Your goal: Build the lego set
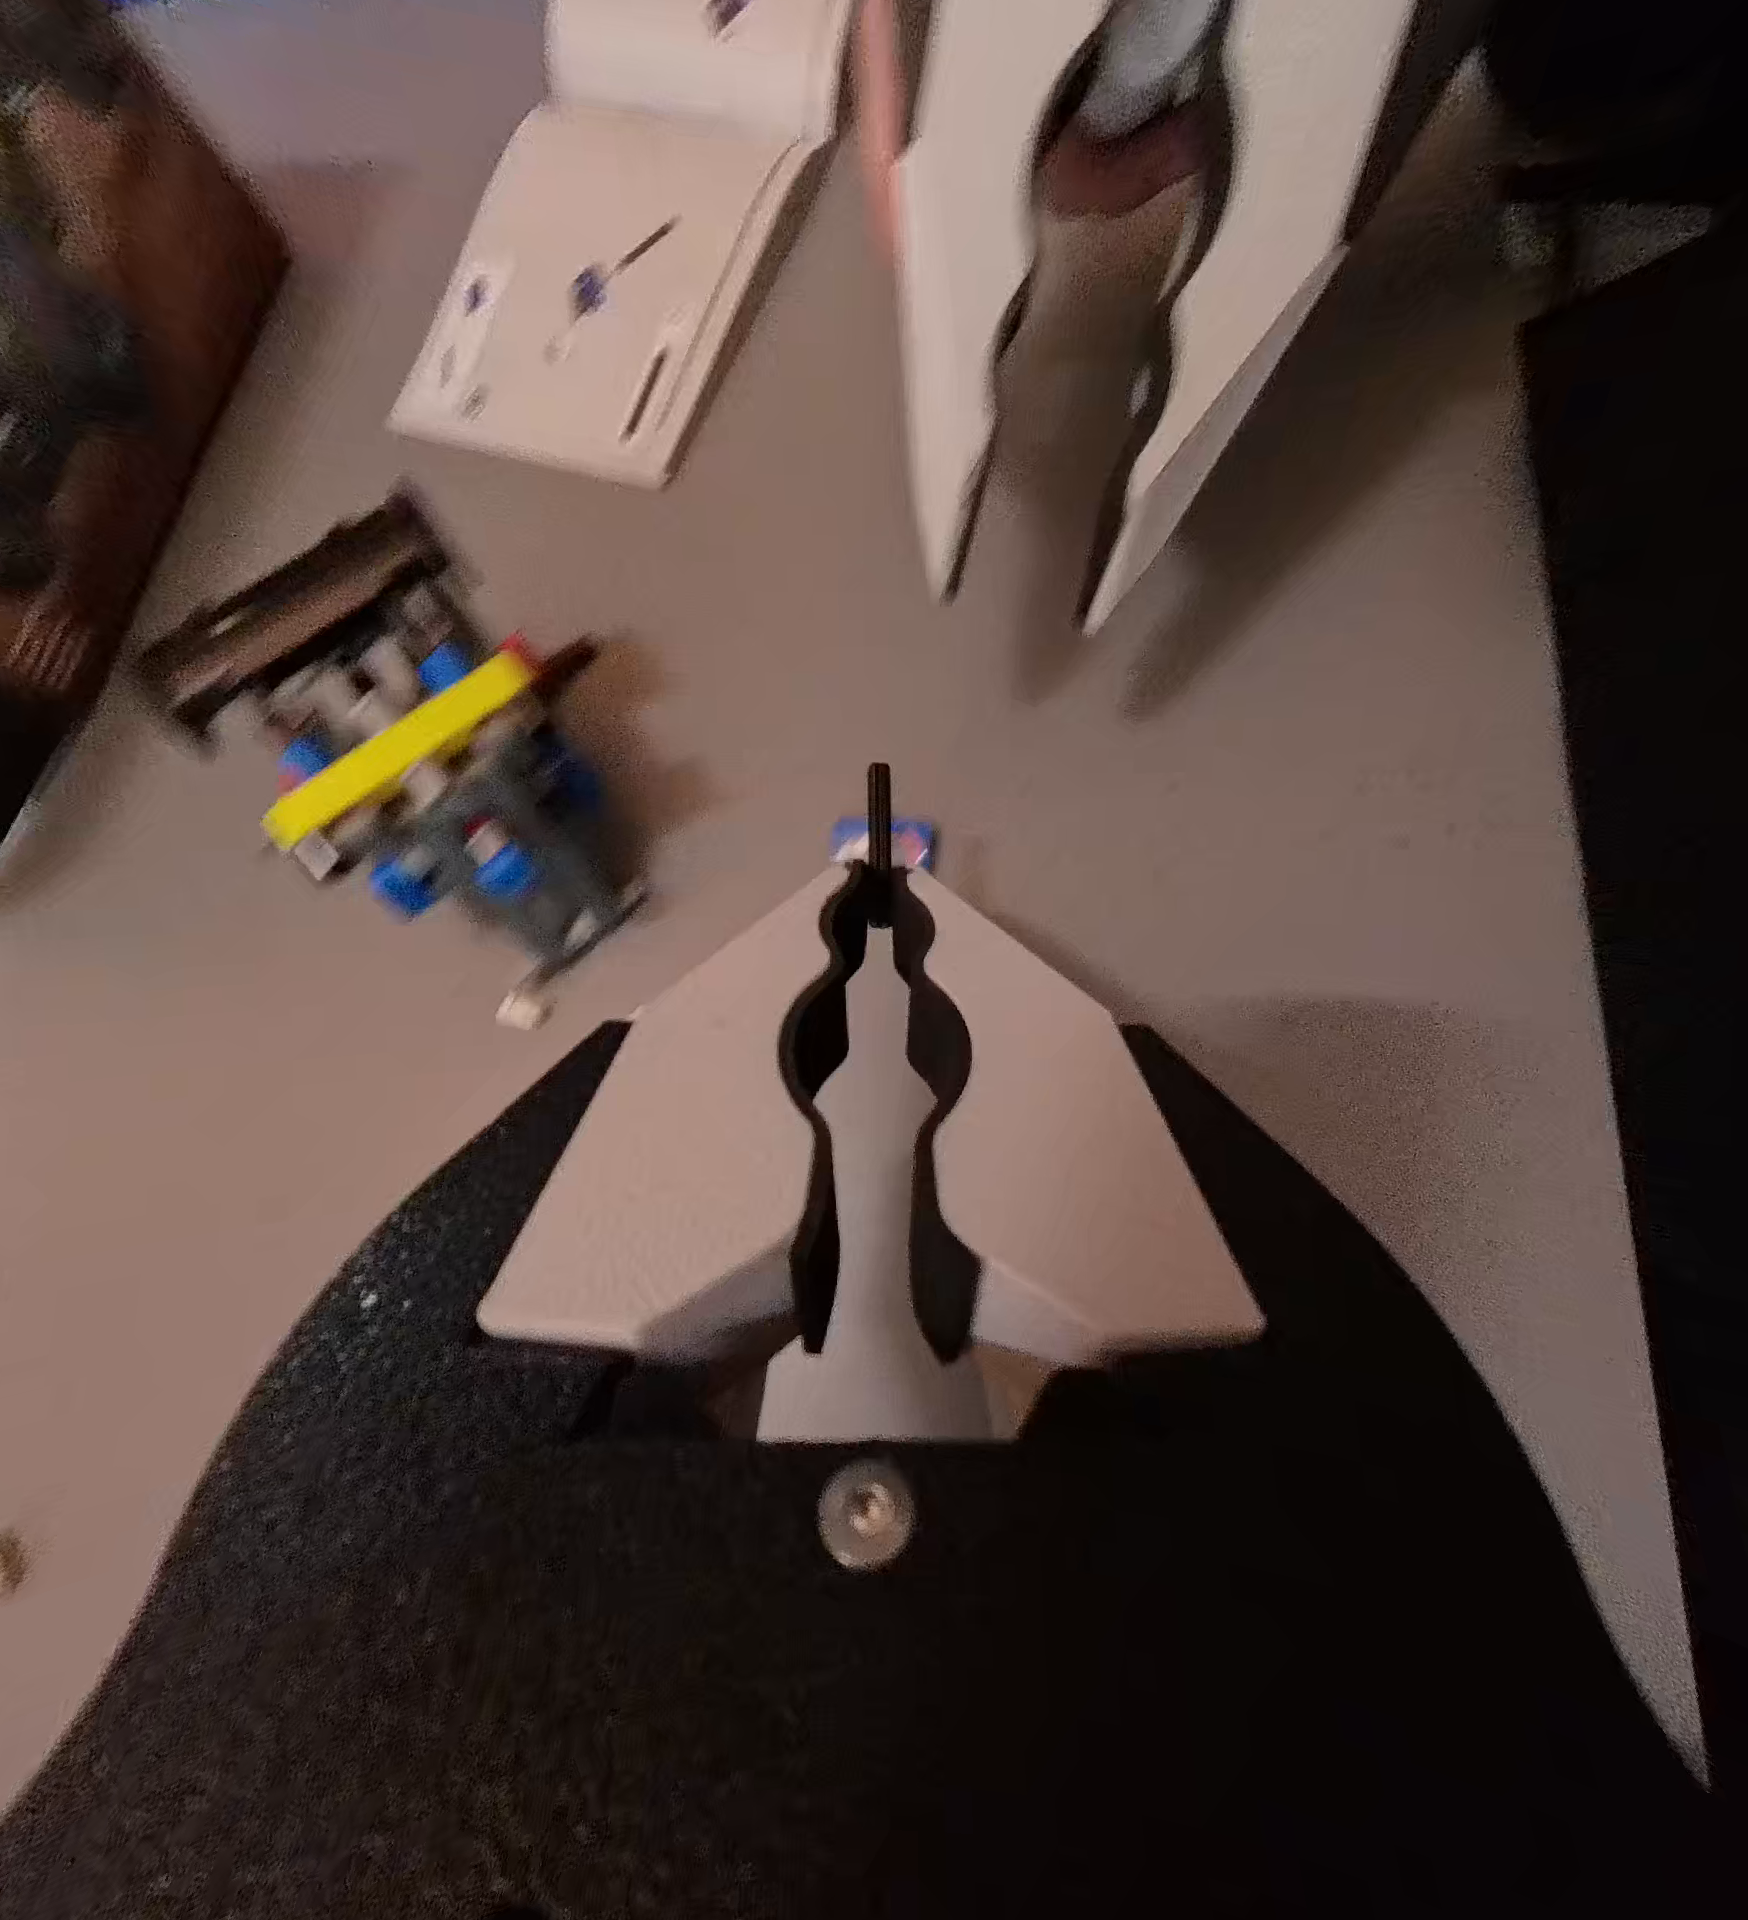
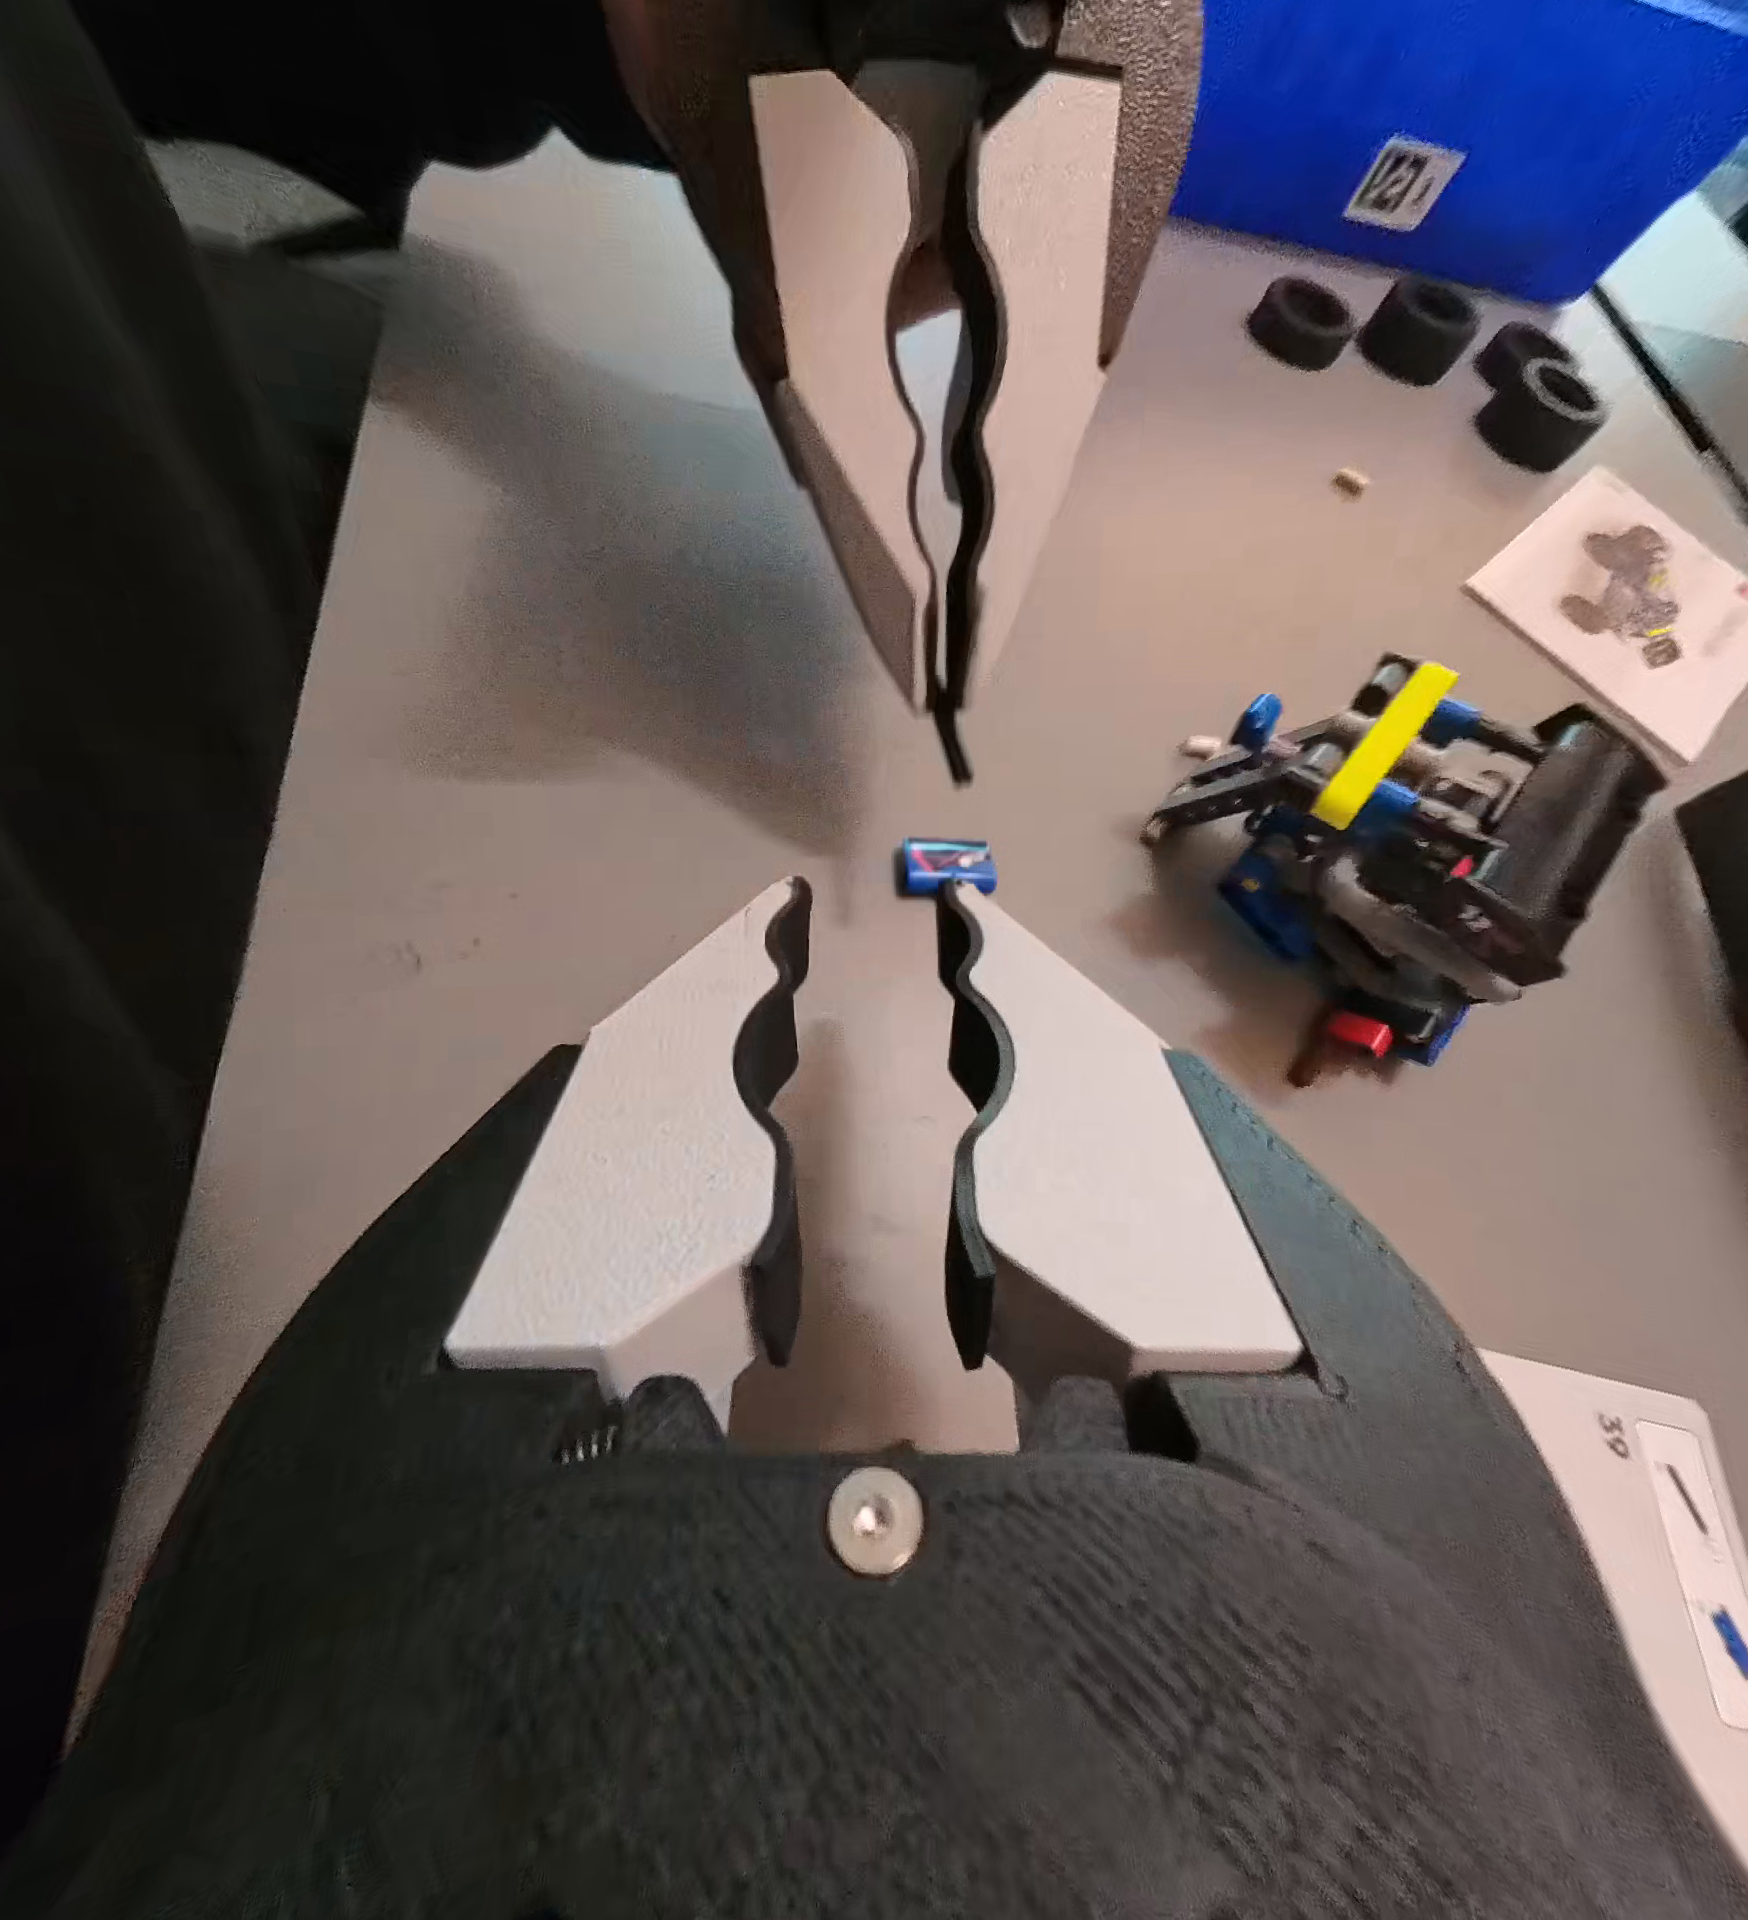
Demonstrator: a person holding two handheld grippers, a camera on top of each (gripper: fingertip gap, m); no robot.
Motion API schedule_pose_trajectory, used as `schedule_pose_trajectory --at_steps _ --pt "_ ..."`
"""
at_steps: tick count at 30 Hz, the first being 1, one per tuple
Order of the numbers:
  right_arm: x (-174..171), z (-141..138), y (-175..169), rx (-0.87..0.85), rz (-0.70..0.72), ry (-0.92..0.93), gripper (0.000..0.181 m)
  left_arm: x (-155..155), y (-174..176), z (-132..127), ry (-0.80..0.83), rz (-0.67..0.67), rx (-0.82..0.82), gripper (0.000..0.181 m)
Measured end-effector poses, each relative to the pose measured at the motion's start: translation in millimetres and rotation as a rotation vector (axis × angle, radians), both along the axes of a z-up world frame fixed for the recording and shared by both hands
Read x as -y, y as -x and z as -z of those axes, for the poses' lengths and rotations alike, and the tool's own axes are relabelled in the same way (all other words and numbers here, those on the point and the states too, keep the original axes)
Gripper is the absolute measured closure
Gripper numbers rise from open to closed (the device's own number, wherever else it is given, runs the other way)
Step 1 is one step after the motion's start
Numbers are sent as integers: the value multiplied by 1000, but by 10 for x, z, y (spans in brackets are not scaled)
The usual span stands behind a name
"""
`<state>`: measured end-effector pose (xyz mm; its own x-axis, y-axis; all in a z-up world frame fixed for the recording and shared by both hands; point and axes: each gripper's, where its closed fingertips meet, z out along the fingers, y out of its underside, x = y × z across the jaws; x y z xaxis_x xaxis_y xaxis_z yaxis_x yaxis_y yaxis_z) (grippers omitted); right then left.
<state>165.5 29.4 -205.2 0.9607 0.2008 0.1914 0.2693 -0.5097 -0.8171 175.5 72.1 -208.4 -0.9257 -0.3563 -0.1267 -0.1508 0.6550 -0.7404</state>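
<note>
The left gripper (image 1: pixel 878 896) has its jaws pinched tight on a thin black rod (image 1: pixel 879 821), which sticks out past the tips above a small blue piece (image 2: pixel 945 864) lying flat on the grey table (image 2: pixel 558 727). The right gripper (image 2: pixel 875 894) faces it from the other side, jaws parted and holding nothing, its tips just beside the blue piece. The half-built model (image 2: pixel 1389 831), black and blue with a yellow bar across it, sits on the table near the right gripper. Four black tyres (image 2: pixel 1421 353) lie near a blue bin (image 2: pixel 1452 114), and an open instruction booklet (image 1: pixel 600 312) lies beyond the model.
</note>
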Motion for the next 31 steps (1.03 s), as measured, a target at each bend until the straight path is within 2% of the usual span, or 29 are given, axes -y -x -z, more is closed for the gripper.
schedule_pose_trajectory --at_steps 2,7,13,19,26,31 --pt "44 83 16 15 -6 55 158 260 47 38 37 38 11 181" --pt "213 159 1 -3 30 86 170 635 60 130 9 123 54 180" --pt "435 364 -53 15 79 161 173 907 17 288 -36 170 65 180" --pt "554 472 -84 16 67 185 179 1012 4 422 -72 155 43 180" --pt "578 470 -136 -4 51 129 179 1011 -73 439 -55 100 23 176" --pt "586 470 -141 -11 33 133 179 861 -111 238 27 67 7 168"
